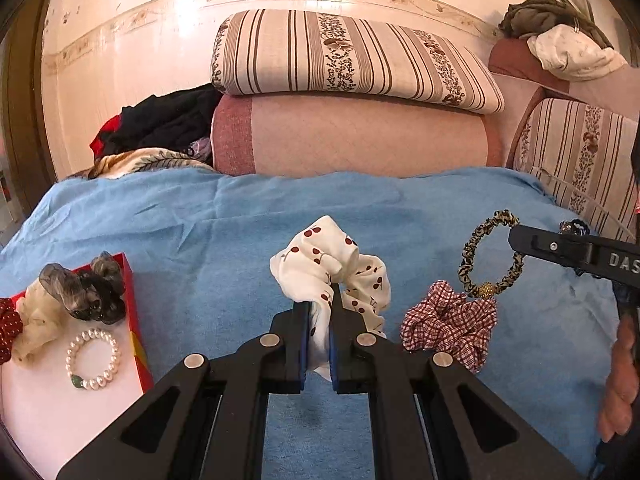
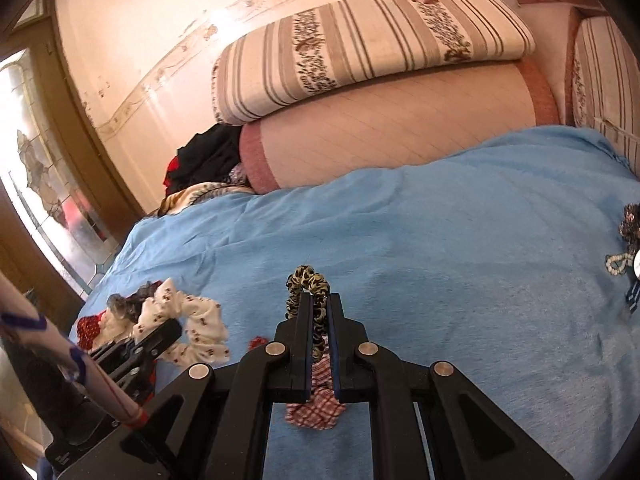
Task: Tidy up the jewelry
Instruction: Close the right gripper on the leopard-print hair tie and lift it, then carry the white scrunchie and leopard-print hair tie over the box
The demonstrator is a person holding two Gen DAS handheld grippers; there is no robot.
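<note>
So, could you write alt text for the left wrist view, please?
The left gripper is shut on a white cherry scrunchie above a blue blanket. A red box on the left holds scrunchies and a pearl bracelet; a checked scrunchie lies on the right.

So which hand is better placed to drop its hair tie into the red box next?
Left. The left gripper holds the white cherry-print scrunchie and the red-edged box lies on its side; the right gripper holds the leopard-print hair tie, farther away.
</note>
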